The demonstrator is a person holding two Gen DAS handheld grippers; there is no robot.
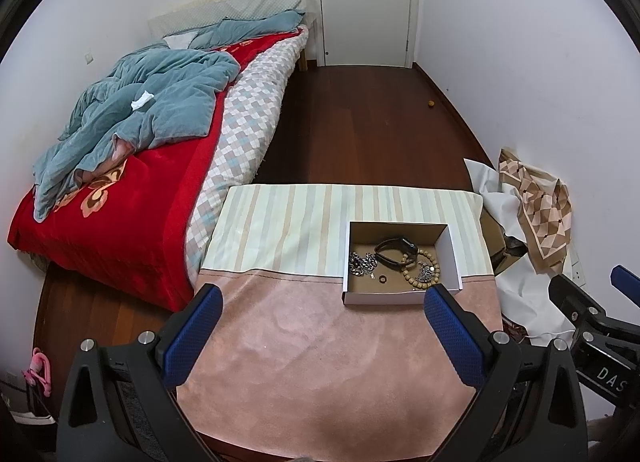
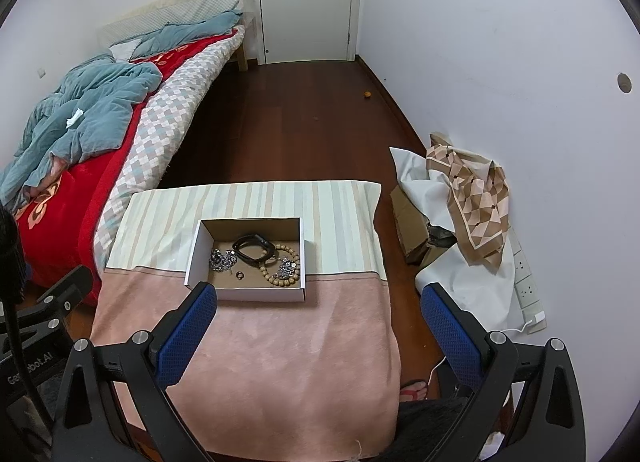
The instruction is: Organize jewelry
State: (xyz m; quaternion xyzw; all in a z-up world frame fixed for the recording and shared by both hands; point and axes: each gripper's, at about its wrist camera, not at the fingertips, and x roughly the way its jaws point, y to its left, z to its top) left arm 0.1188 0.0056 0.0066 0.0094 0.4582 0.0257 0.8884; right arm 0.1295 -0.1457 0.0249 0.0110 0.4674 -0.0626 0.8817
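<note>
A shallow white cardboard box (image 1: 454,258) (image 2: 194,258) sits on a cloth-covered table (image 1: 320,362) (image 2: 280,342). Inside lie a black watch band (image 1: 394,250) (image 2: 252,248), a silver chain (image 1: 362,264) (image 2: 222,260), a wooden bead bracelet (image 1: 424,270) (image 2: 286,266) with a silver piece inside it, and a small dark ring (image 1: 383,279) (image 2: 239,275). My left gripper (image 1: 322,298) is open and empty, above the pink cloth short of the box. My right gripper (image 2: 318,296) is open and empty, near the box's front right corner.
A bed (image 1: 140,166) (image 2: 100,134) with red blanket and blue duvet lies left of the table. Patterned scarf (image 1: 540,206) (image 2: 476,198), white cloth and a cardboard box (image 2: 412,222) lie on the floor at the right wall. A power strip (image 2: 528,282) lies there too.
</note>
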